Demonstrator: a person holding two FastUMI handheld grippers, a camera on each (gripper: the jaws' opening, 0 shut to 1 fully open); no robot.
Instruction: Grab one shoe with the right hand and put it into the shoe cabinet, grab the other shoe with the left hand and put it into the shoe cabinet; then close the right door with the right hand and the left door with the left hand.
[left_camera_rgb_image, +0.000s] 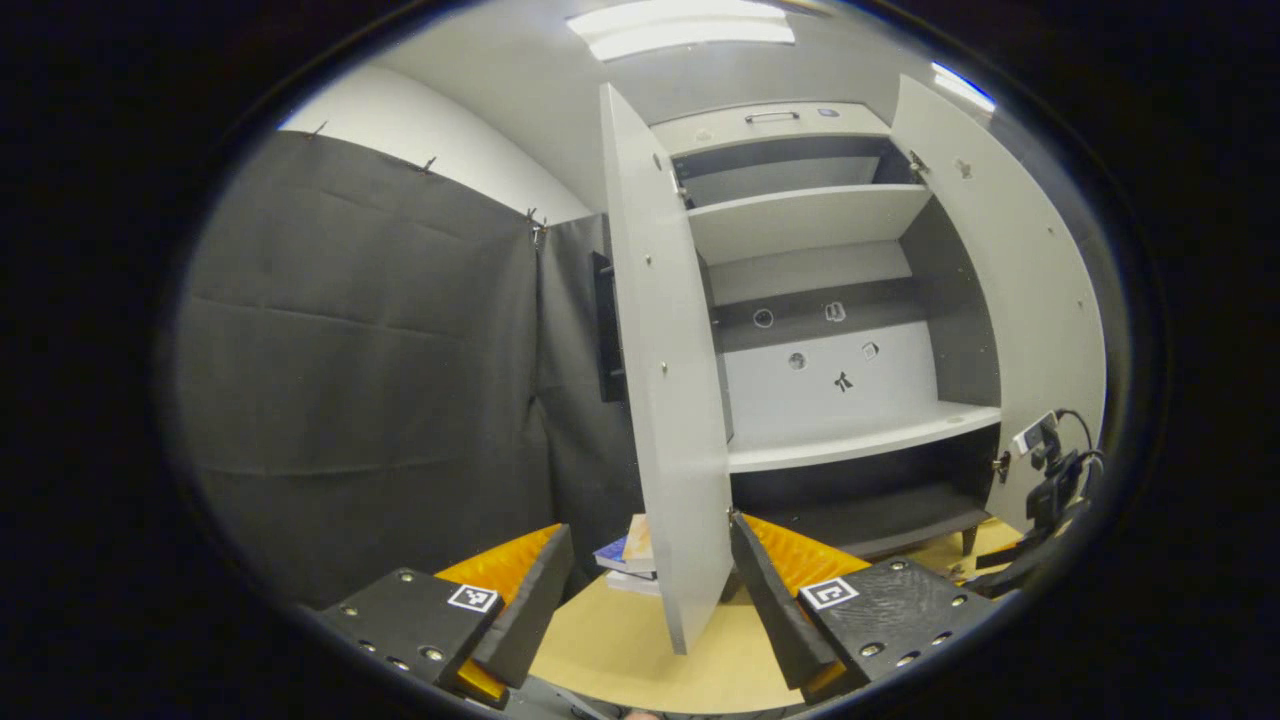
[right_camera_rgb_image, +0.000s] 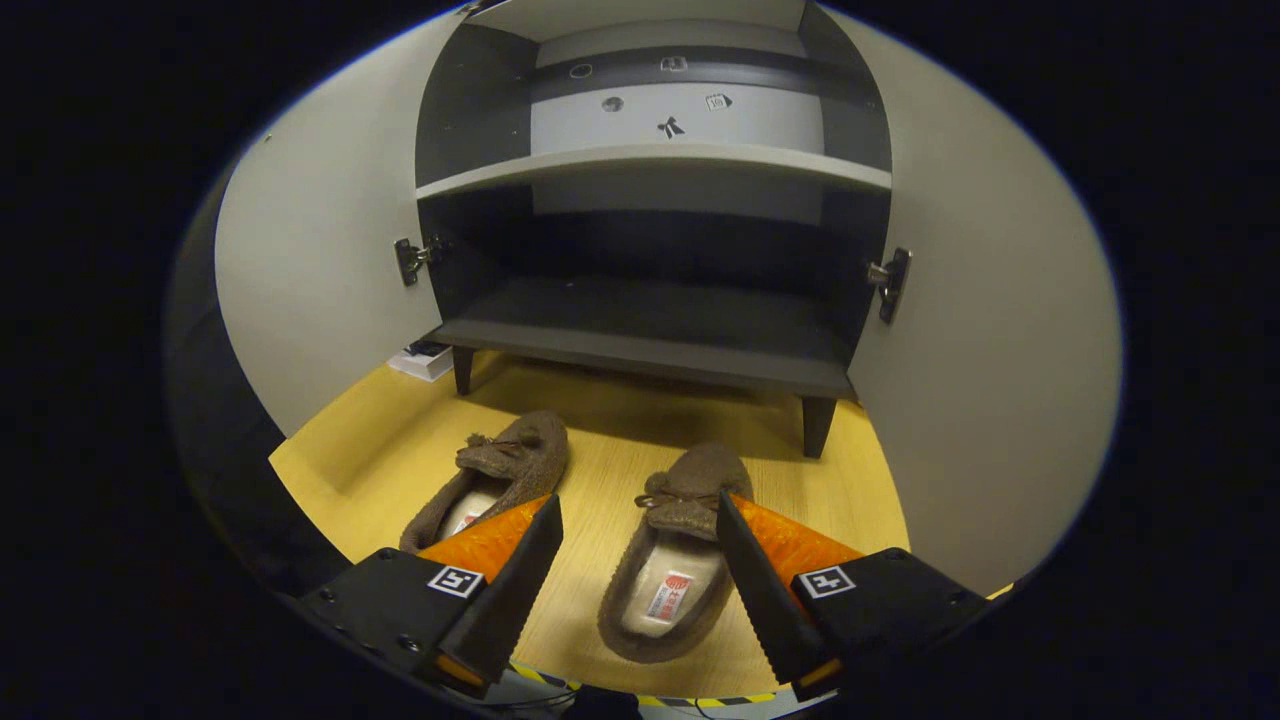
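Down on the yellow wooden floor (right_camera_rgb_image: 400, 440), two brown fuzzy slippers lay side by side in front of the shoe cabinet (right_camera_rgb_image: 650, 340), toes toward it. In the right gripper view, the right slipper (right_camera_rgb_image: 672, 560) sat between our right gripper (right_camera_rgb_image: 637, 545)'s widely parted fingers, neither of which visibly touched it. The left slipper (right_camera_rgb_image: 500, 475) lay just beside it, partly hidden behind one finger (right_camera_rgb_image: 505, 580) of that gripper.

The cabinet's dark bottom shelf (right_camera_rgb_image: 640, 345) held nothing, and both doors stood swung outward. In the left gripper view, our left gripper (left_camera_rgb_image: 645, 590) was also spread wide and held nothing. The edge of the left door (left_camera_rgb_image: 665, 400) rose between its fingers, farther off. Beyond that, we saw the pale upper shelves (left_camera_rgb_image: 810, 220), the right door (left_camera_rgb_image: 1010, 290), and a stack of books (left_camera_rgb_image: 630, 560) on the floor by the left door's foot. A small camera with cables (left_camera_rgb_image: 1050, 470) stood at the right.
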